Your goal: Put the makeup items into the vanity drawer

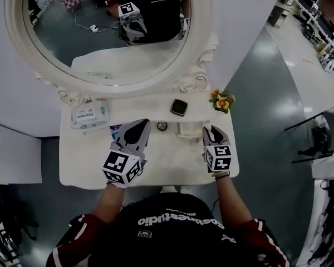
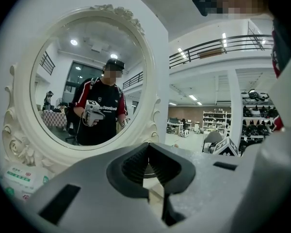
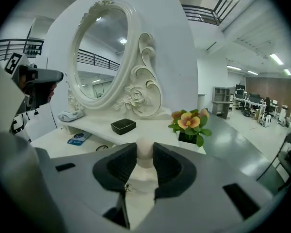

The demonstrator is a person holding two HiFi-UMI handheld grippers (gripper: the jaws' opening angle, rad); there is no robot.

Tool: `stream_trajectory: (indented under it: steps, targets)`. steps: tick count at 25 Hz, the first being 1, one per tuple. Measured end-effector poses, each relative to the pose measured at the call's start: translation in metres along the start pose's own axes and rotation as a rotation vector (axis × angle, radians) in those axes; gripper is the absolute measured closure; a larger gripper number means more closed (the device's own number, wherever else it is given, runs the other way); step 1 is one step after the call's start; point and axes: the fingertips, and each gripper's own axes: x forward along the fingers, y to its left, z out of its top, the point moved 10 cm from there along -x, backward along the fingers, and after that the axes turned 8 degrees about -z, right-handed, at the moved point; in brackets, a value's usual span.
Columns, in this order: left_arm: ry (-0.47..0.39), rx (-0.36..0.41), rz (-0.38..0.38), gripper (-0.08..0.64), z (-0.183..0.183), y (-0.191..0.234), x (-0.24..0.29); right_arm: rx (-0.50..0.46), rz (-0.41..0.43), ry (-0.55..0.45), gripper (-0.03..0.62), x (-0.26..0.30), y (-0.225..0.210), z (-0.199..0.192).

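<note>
Makeup items lie loose on the white vanity top (image 1: 172, 160): one black compact (image 1: 179, 107) by the mirror (image 1: 16, 21), one small dark ring (image 1: 162, 125), and one flat blue packet (image 1: 116, 128) (half hidden behind the left gripper (image 1: 141, 124)). One pale rounded piece (image 3: 144, 148) is pinched in the right gripper (image 1: 213, 130). The left gripper's jaws are pressed together, empty. One wipes pack (image 1: 89, 114) lies at the left, and one flower pot (image 1: 222, 100) stands just beyond the right gripper.
</note>
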Motion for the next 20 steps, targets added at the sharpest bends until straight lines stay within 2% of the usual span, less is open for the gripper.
stream_trajectory:
  steps: [8, 17, 20]
  targets:
    - [0.02, -0.022, 0.018, 0.554, -0.009, 0.007, 0.001, -0.008, 0.002, 0.049, 0.472, 0.021, -0.001, -0.015]
    - [0.019, -0.025, 0.03, 0.554, -0.012, 0.007, -0.006, -0.025, 0.011, 0.08, 0.405, 0.026, 0.005, -0.024]
    - [0.013, -0.025, 0.034, 0.554, -0.011, 0.007, -0.011, -0.023, 0.017, 0.071, 0.402, 0.023, 0.008, -0.022]
